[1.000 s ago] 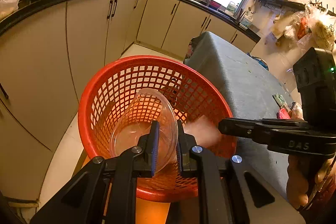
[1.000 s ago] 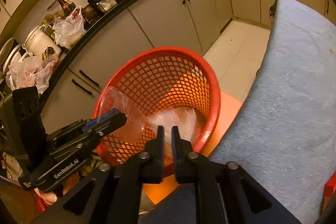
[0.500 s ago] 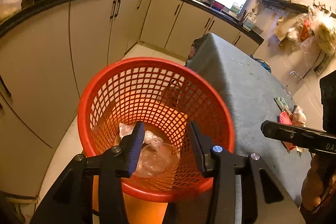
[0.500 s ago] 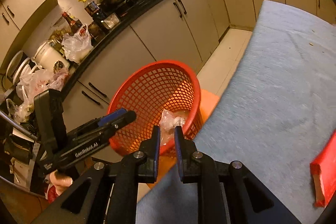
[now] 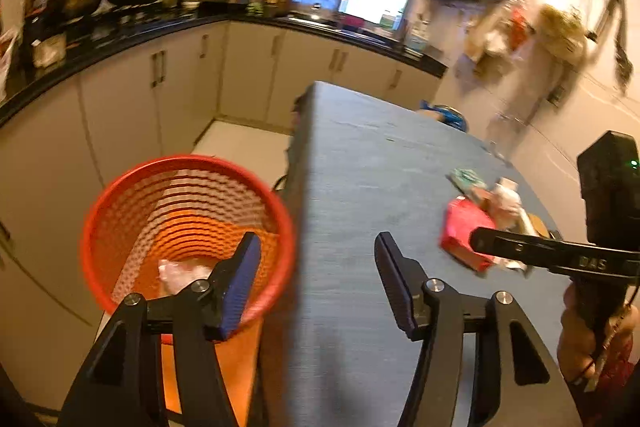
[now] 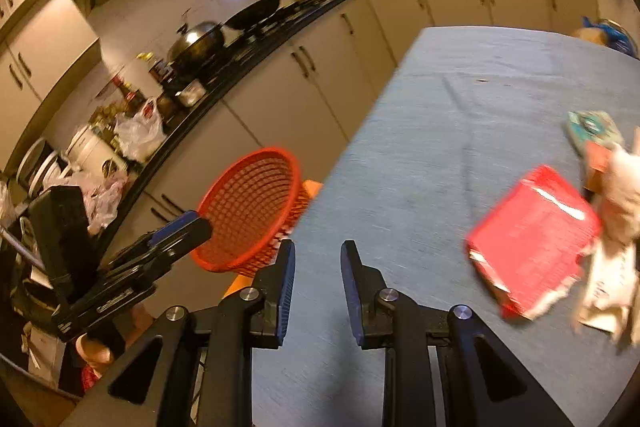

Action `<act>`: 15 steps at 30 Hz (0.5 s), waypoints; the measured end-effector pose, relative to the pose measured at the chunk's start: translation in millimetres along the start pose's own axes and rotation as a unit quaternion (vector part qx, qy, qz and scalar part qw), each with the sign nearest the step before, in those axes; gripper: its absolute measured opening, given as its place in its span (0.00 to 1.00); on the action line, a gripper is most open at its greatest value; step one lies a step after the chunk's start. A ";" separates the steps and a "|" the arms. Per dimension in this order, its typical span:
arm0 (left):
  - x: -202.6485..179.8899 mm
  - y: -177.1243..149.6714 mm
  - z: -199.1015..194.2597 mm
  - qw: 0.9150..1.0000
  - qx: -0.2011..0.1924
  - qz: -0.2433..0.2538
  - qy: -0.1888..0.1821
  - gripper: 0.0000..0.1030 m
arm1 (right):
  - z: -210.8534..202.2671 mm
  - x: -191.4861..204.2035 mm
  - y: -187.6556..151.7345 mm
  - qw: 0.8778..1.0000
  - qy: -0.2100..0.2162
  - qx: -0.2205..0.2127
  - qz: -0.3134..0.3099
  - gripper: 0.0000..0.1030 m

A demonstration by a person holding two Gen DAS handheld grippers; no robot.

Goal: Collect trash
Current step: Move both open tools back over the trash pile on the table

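A red mesh basket (image 5: 120,203) (image 6: 248,203) stands on an orange stool beside the grey table (image 5: 360,187) (image 6: 440,131); crumpled clear plastic (image 5: 180,273) lies inside it. My left gripper (image 5: 318,247) hangs over the table's left edge, its jaws opening with nothing between them. My right gripper (image 6: 318,251) is over the table, jaws opening and empty. To its right lie a red packet (image 6: 532,239) (image 5: 460,231), crumpled white paper (image 6: 616,227) and a green wrapper (image 6: 592,131). The left view shows the right gripper's finger (image 5: 540,251) over that pile.
Cream cabinets under a black counter (image 5: 120,39) run along the left and back, crowded with pans and bags. A blue object (image 6: 612,35) sits past the table's far end. A person's hand (image 5: 592,343) holds the right gripper.
The left gripper let go of the clear plastic container, which now lies in the basket. Both grippers rose and swung right, from over the basket to over the table, and opened wider.
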State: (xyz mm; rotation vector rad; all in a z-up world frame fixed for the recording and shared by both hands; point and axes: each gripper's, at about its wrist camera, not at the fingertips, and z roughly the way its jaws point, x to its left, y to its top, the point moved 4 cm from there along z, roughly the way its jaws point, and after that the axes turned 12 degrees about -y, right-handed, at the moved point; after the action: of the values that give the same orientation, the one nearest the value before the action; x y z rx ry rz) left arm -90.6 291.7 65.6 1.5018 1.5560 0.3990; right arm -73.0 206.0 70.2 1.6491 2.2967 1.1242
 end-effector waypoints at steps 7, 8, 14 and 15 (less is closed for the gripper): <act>-58.6 -8.3 34.9 0.998 0.032 0.034 -0.032 0.62 | -32.2 -64.0 -15.9 0.998 -0.021 -0.017 0.052 0.27; -68.3 -10.4 43.2 0.998 0.041 0.040 -0.038 0.62 | -36.9 -74.2 -18.1 0.998 -0.025 -0.018 0.060 0.28; -106.2 -23.6 80.2 0.994 0.077 0.069 -0.045 0.70 | -73.6 -147.4 -25.4 0.989 -0.073 -0.046 0.119 0.36; -107.9 -26.4 82.9 0.993 0.081 0.071 -0.047 0.73 | -80.0 -159.1 -25.6 0.987 -0.084 -0.053 0.129 0.37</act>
State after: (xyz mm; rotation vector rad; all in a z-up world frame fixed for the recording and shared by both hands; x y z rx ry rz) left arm -59.7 158.7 41.8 1.7383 1.4399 0.2843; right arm -65.8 26.5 60.7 1.9578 1.9309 1.0823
